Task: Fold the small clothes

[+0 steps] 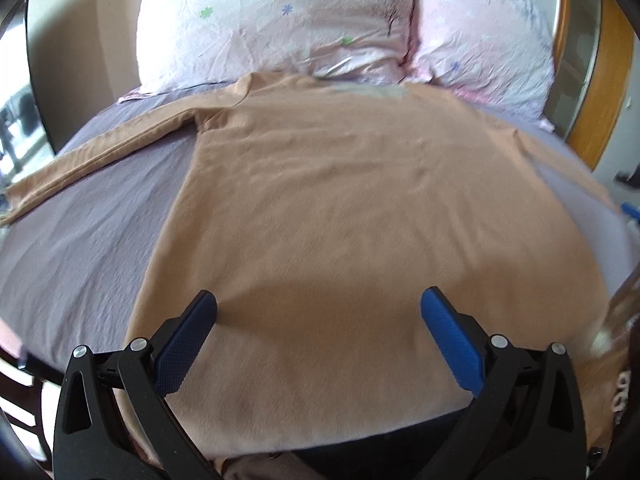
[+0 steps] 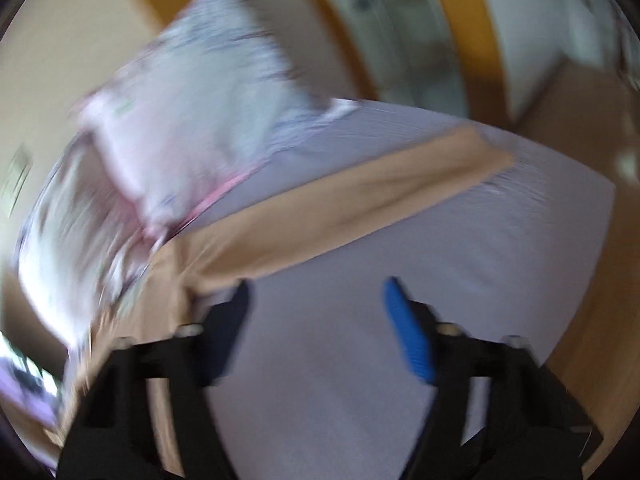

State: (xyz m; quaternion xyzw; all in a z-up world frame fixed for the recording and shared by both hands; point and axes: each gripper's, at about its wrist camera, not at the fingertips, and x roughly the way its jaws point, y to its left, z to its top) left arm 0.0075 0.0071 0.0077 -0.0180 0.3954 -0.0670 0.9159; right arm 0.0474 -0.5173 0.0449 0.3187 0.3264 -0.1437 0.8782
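Lavender sheet (image 1: 80, 240) covers the bed I am working over, with two pale floral pillows (image 1: 276, 24) up at 12 o'clock against the headboard end and a wooden door frame (image 1: 612, 92) off at 2 o'clock.

Starting at my left: the long-sleeved peach top (image 1: 340, 200) lies flat on the sheet, collar toward the pillows, hem toward me. Its left sleeve (image 1: 92, 156) runs out to 9 o'clock, stretched straight and flat. My left gripper (image 1: 319, 300) hovers over the hem area at 6 o'clock, jaws spread wide, holding nothing; I cannot tell whether the pads touch the cloth.

Moving right: the right wrist view is badly smeared, so I read it with caution. The right sleeve (image 2: 360, 200) reaches out toward 2 o'clock across the sheet. My right gripper (image 2: 316, 292) sits near the armpit with jaws also wide apart and empty, its left finger (image 2: 230, 328) close to the body's side edge.

I judge no fold is made yet. The risks from here: with this much blur on the right, I could close on sheet together with sleeve and drag the bedding up. Pinching only the top layer at the hem would let the back layer lag and bunch. Pulling one side before the other could skew the shirt off square toward the pillows.
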